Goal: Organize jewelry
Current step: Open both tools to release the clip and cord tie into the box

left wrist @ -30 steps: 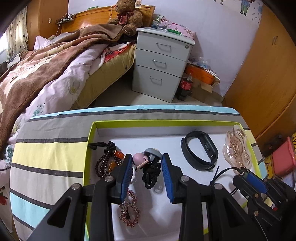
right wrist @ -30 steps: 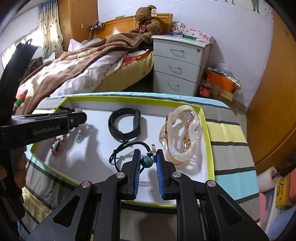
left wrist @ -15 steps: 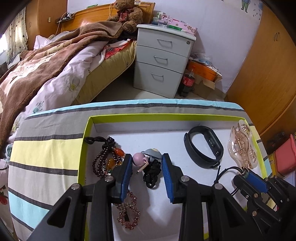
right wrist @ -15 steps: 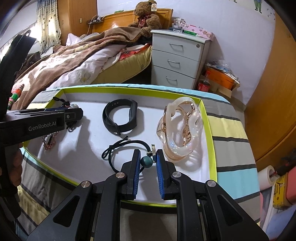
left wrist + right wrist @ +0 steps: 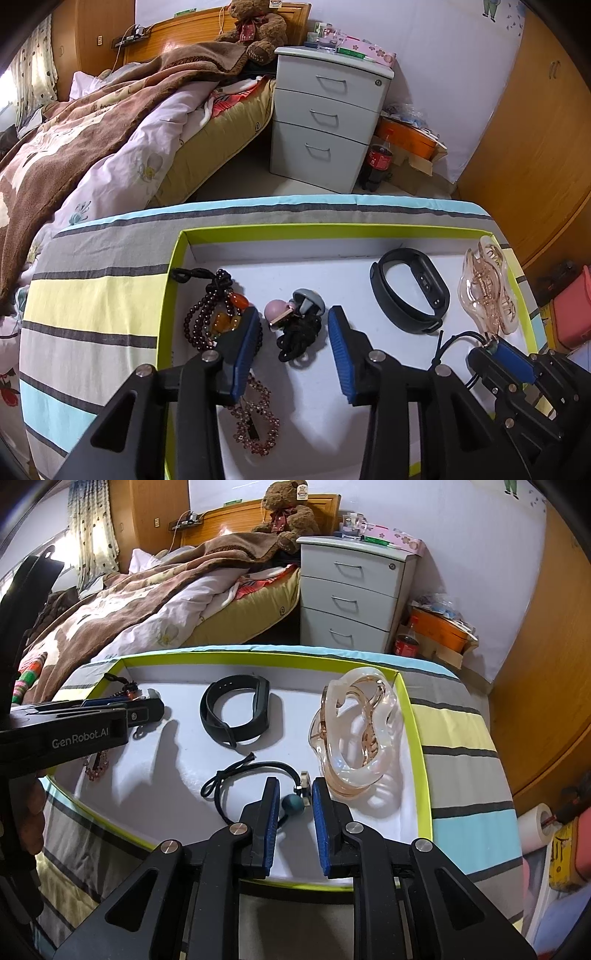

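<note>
1. Left gripper (image 5: 293, 334): jaws have just been opening, spread either side of black hair tie with pink and grey charms (image 5: 297, 321), pads clear of it.
2. Right gripper (image 5: 294, 805): jaws have just parted slightly, teal bead of black cord (image 5: 293, 803) between them, not pinched.
3. All inside green-rimmed tray (image 5: 332, 230): dark bead bracelet (image 5: 207, 314) left, black wristband (image 5: 410, 290), amber hair claw (image 5: 484, 288) right.

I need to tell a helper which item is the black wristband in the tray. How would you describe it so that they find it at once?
Look in the shallow white tray with the lime-green rim on the striped cloth. Near its far wall, left of the big clear pinkish hair claw, lies the black wristband. It is the only smooth, solid black loop; the black cord with a teal bead nearer you is thin and knotted.
</note>
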The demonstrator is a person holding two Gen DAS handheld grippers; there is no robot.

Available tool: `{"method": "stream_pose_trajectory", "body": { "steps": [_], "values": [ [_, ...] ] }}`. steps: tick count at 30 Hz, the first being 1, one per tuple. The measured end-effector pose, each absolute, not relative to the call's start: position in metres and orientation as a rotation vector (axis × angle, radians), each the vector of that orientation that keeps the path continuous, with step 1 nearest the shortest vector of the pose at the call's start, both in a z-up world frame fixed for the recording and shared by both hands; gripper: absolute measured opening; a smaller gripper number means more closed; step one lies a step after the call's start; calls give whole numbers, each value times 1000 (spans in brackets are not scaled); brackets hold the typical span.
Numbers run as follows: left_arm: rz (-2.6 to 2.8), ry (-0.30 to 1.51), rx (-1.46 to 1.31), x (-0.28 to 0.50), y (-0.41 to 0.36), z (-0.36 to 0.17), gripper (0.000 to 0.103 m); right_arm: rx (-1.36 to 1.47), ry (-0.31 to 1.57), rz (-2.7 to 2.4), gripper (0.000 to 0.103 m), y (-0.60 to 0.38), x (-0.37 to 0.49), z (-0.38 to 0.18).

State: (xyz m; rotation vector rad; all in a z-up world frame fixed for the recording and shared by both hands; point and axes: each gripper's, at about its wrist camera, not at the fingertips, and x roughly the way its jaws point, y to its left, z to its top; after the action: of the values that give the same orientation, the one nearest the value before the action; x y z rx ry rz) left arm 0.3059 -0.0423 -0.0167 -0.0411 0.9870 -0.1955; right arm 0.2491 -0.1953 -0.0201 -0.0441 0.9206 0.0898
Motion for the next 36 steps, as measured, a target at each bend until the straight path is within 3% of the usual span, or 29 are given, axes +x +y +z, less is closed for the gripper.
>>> {"method": "stream_pose_trajectory", "body": {
  "steps": [3,36],
  "values": [
    [-195,987,-42,306,-42,-16,45,-40,921,92,26,-195,249,-20],
    [-208,905,-37,245,-34,26,54,21,833,93,27,-199,203,17]
  ]
}}
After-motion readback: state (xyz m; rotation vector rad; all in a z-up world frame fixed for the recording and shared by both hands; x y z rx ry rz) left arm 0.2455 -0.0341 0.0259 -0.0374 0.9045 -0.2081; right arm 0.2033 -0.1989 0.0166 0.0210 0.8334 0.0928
